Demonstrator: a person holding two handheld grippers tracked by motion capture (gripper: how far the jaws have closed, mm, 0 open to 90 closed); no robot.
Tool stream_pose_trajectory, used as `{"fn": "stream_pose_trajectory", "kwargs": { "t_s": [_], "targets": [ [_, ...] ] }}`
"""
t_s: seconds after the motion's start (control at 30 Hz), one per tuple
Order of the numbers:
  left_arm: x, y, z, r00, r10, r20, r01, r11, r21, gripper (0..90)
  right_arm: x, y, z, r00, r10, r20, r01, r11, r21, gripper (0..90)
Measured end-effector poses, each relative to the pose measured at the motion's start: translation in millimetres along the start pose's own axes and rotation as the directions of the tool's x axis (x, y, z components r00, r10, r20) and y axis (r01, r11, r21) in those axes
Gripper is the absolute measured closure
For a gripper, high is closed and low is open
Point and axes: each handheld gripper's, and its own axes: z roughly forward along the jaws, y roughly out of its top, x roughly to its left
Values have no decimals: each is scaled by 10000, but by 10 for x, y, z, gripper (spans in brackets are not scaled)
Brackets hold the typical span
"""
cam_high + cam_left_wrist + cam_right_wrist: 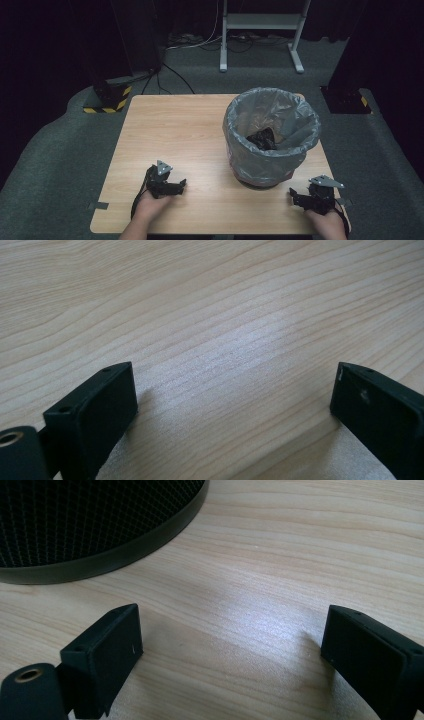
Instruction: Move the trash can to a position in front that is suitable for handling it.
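A black mesh waste bin lined with a grey plastic bag stands on the right half of the wooden table, with something dark lying inside it. My left gripper rests low over the table near the front edge, left of the bin, and its jaws stand wide apart over bare wood. My right gripper sits at the front right corner, just in front of the bin. Its jaws are also wide open with nothing between them. The bin's black mesh base shows at the upper left of the right gripper view.
The table's front edge runs close under both hands. A piece of grey tape sticks to its front left corner. Beyond the table lie grey carpet, cables, a white frame stand and black posts with yellow-striped bases.
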Motion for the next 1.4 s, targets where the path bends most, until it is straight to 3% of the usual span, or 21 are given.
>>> {"fn": "stream_pose_trajectory", "kwargs": {
  "t_s": [0.27, 0.5, 0.57, 0.7, 0.8, 0.97, 1.03, 1.1, 1.2, 1.33, 1.4],
  "targets": [
    [0, 6, 5, 10000, 78, -1, -78, 9999, 64, 30, -53, 3, -3, 9993, 207, -324, -211, 9997, -107, 93],
    [-15, 10, 5, 9999, 74, 95, -76, 9998, 173, 9, -118, 47, -28, 9953, 776, -577, -773, 9970, 77, 132],
    [-10, 21, 1, 9999, 119, 98, -121, 9996, 254, 10, -127, 63, -40, 9940, 947, -538, -950, 9955, -22, 133],
    [2, 49, -15, 9994, -227, 253, 218, 9992, 347, 17, -141, 117, -107, 9965, 715, -421, -738, 9958, -543, 133],
    [-5, 79, -38, 9995, -197, 266, 191, 9996, 218, 18, -132, 156, -168, 9981, 560, -273, -585, 9933, -995, 131],
    [-51, 211, -161, 9958, -649, 644, 688, 9958, -605, 37, -133, 208, -257, 9986, 495, -195, -519, 9868, -1532, 130],
    [-70, 245, -182, 9949, -622, 796, 678, 9952, -700, 37, -142, 231, -288, 9985, 538, -122, -551, 9844, -1672, 130],
    [-160, 381, -253, 9893, -739, 1259, 888, 9892, -1170, 37, -157, 256, -323, 9980, 624, -56, -624, 9804, -1870, 130],
    [-285, 562, -312, 9917, -358, 1235, 553, 9860, -1576, 37, -182, 304, -370, 9978, 668, 45, -642, 9731, -2214, 130],
    [-462, 769, -328, 9875, -156, 1567, 472, 9786, -2002, 39, -229, 388, -412, 9967, 811, 101, -761, 9662, -2462, 129],
    [-549, 874, -316, 9884, 103, 1517, 228, 9764, -2147, 40, -240, 442, -438, 9969, 773, 175, -704, 9651, -2522, 129]
  ]
}}
